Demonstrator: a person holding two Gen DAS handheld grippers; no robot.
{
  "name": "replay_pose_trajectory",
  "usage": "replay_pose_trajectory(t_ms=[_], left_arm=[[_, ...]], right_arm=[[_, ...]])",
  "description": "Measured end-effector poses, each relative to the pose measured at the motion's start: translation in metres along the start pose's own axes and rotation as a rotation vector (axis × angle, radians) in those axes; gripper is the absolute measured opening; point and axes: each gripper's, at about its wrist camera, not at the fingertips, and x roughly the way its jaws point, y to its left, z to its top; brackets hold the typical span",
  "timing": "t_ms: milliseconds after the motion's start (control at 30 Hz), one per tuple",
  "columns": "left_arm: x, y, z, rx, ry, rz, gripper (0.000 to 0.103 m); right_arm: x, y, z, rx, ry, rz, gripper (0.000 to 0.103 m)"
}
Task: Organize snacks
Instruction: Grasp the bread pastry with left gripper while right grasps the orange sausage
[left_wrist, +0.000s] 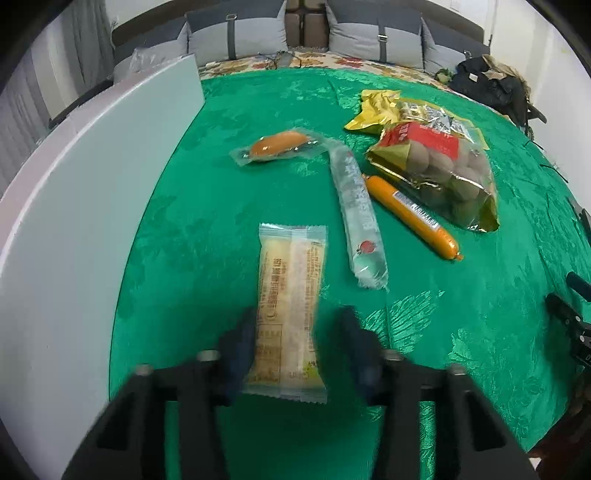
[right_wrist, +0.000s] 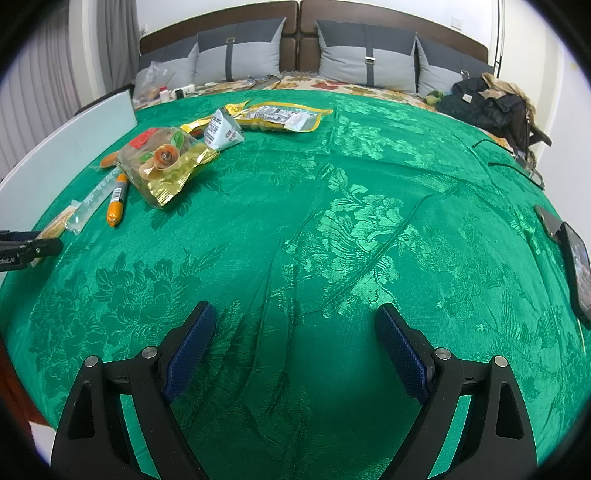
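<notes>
The left gripper (left_wrist: 295, 339) is blurring in its own camera, so the fingertips are hard to read. The left pad is lying against the edge of the pale bread bar (left_wrist: 288, 314), while a strip of green is showing between the wrapper and the right pad, so whether the jaws are truly clamping the bar I cannot tell. The bar's near end is hanging between the fingers and its printed text is too smeared to make out.

The white board (left_wrist: 85, 192) is standing along the left side and is hiding whatever is lying behind it. In the right wrist view, only a corner of the bar is peeking out past the dark tip of the left gripper at the frame's left edge.

The right gripper (right_wrist: 295, 343) is hovering with its jaws spread wide over bare green cloth (right_wrist: 332, 240), nothing between them.

Beyond the bar, the snacks are clustering: a long clear stick pack (left_wrist: 354, 214), just beside it an orange sausage (left_wrist: 413, 218), a shorter sausage in a clear wrapper (left_wrist: 277, 146), a bag of round brown balls (left_wrist: 443, 170), and a yellow foil bag (left_wrist: 384, 110) partly covered by that bag.

Two dark phones (right_wrist: 576, 269) are sitting at the cloth's right edge, cut off by the frame. The middle and right of the cloth are lying open. A dark jacket (right_wrist: 487, 99) is heaping at the far right corner before the gray pillows (right_wrist: 365, 55).
</notes>
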Motion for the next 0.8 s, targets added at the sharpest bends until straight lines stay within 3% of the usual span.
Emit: replay_pose_trajectory(t_ms=[200, 267, 400, 467, 667, 700, 767, 800], left_arm=[[-0.003, 0.007, -0.001, -0.029, -0.012, -0.036, 0.021], [-0.006, 0.012, -0.002, -0.064, -0.015, -0.062, 0.021], [-0.011, 0.022, -0.004, -0.104, -0.025, -0.102, 0.021], [-0.013, 0.025, -0.005, -0.110, -0.031, -0.114, 0.021], [-0.024, 0.037, -0.009, -0.128, -0.050, -0.139, 0.021], [-0.025, 0.041, -0.009, -0.136, -0.054, -0.144, 0.021], [-0.026, 0.046, -0.010, -0.153, -0.056, -0.153, 0.021], [-0.026, 0.049, -0.012, -0.158, -0.056, -0.157, 0.021]], right_arm=[[0.000, 0.000, 0.000, -0.004, 0.006, 0.003, 0.091], [-0.001, 0.001, 0.004, -0.009, 0.054, 0.016, 0.088], [-0.022, 0.021, 0.020, 0.057, 0.012, 0.214, 0.087], [-0.017, 0.046, 0.036, 0.033, 0.044, 0.315, 0.087], [0.018, 0.108, 0.098, -0.024, 0.131, 0.435, 0.085], [0.026, 0.117, 0.110, -0.043, 0.148, 0.428, 0.082], [0.042, 0.132, 0.126, -0.080, 0.204, 0.412, 0.058], [0.052, 0.137, 0.132, -0.092, 0.246, 0.410, 0.055]])
